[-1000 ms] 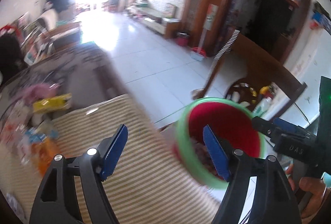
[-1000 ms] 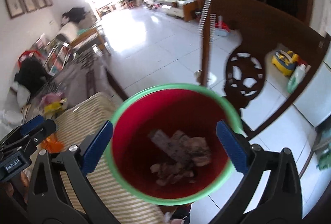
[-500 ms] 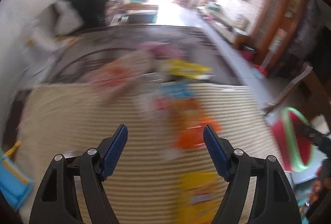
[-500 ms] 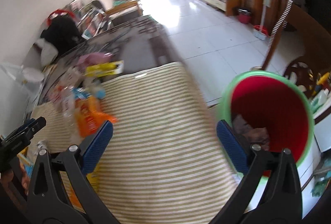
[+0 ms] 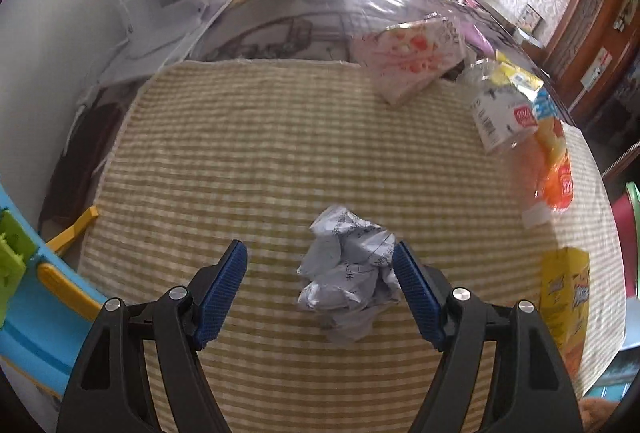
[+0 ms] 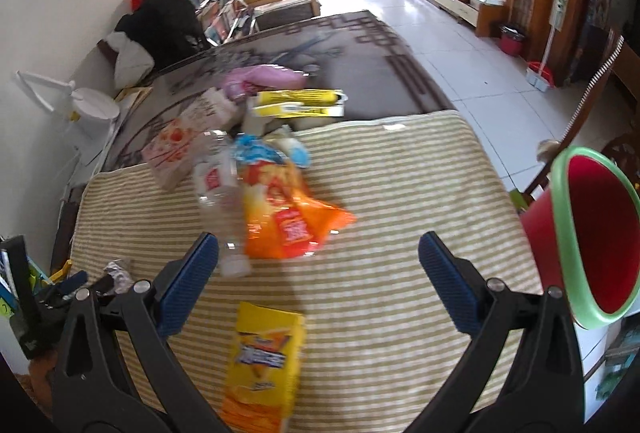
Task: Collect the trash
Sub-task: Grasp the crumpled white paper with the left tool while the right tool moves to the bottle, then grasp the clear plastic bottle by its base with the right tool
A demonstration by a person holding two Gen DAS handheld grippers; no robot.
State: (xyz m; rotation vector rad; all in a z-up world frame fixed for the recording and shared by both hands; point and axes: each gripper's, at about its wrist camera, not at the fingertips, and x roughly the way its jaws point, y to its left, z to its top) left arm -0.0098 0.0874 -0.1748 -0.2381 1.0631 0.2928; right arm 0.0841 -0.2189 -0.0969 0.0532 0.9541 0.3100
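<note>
Item: crumpled paper ball [image 5: 348,269], on striped mat [image 5: 280,137] over tabletop.
Step (est.): approach for pickup. Left tongs [image 5: 320,285] spread, straddling the ball w/ right pad just beside it, not pinching. Next: shift so ball sits centred, close, carry to red bin [image 6: 592,233].
Right tongs [image 6: 318,283] spread, empty, above mat.
Right view only: bin interior, orange snack bag [image 6: 288,217], yellow box [image 6: 264,357].
Left view only: ball btw. pads.
</note>
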